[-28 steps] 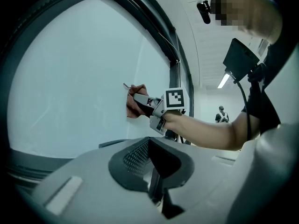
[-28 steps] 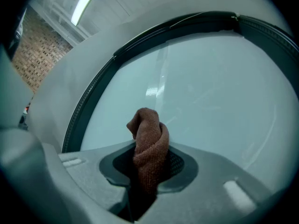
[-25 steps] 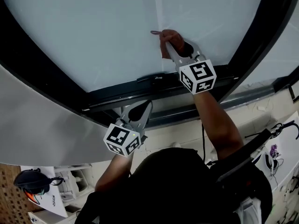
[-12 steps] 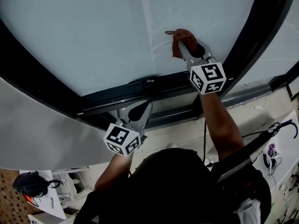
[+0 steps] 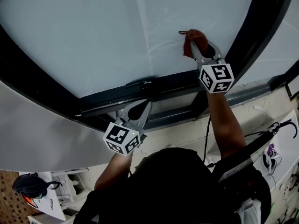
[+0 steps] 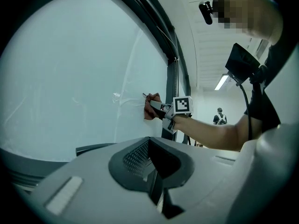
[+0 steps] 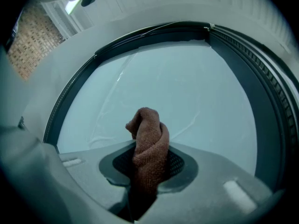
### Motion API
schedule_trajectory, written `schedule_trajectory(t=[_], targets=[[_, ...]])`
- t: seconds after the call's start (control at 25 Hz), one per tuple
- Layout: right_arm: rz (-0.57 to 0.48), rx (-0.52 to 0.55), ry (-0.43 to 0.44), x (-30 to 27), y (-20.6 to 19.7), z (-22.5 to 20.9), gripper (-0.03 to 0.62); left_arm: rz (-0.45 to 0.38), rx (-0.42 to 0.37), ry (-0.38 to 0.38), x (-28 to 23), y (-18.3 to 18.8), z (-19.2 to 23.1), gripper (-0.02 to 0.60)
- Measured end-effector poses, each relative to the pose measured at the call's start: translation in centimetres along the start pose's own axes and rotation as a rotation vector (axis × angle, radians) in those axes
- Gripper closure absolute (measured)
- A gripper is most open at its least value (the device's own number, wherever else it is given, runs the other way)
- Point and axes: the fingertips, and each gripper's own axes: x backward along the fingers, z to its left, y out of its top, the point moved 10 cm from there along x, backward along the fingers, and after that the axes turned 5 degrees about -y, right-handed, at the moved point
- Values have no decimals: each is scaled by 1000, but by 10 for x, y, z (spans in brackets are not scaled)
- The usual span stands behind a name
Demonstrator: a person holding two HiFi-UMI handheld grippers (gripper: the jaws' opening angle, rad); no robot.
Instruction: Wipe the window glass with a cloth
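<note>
The right hand-held gripper (image 7: 148, 181) pinched the brown cloth (image 7: 148, 139), its bunched end just ahead of the jaws against the window glass (image 5: 93, 36). The left hand-held gripper (image 5: 140, 110) was pressed together, empty. Wiping well likely needed even pressure and overlapping strokes.

Ahead of the right tool (image 5: 195, 45) stands a broad window (image 5: 84, 31) of pale, milky glass in a dark frame (image 5: 107, 98), with a dark handle (image 5: 140, 83) on the lower rail just above the left tool (image 5: 148, 104). Left of the left tool runs a plain pale wall (image 5: 37, 134), with white boxes (image 5: 70, 185) below it and a pale floor (image 5: 187, 129) to its right. Past the right tool, a bright corridor holds a ceiling strip light (image 6: 222, 82) and a distant person (image 6: 219, 117), and a patch of brick wall (image 7: 30, 45) shows to that tool's left.
</note>
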Motion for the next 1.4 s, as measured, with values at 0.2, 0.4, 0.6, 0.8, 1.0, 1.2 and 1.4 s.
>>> schedule_trajectory(t=[0.2,0.4,0.6,0.8,1.0,1.2,1.4], targets=[[13,-7,-13,2,-1,-8,510,-7,-1,3,3,0,-1,565],[27,3,-17,0,0,-8,510,-16,-1,16,15,2,0,565],[58,41,-32,-1,3,-7,510,-22,-3,35,38,3,1,565],[93,-36,-42,3,12,-4,510,-30,-1,55,72,6,2,565],[51,-104,-22,47,25,40,510,-16,7,68,110,-1,5,565],[113,-243,63,124,7,112,510,-5,29,52,141,-7,5,565],[206,-455,104,214,-21,174,510,-12,54,-20,162,-14,-8,565]])
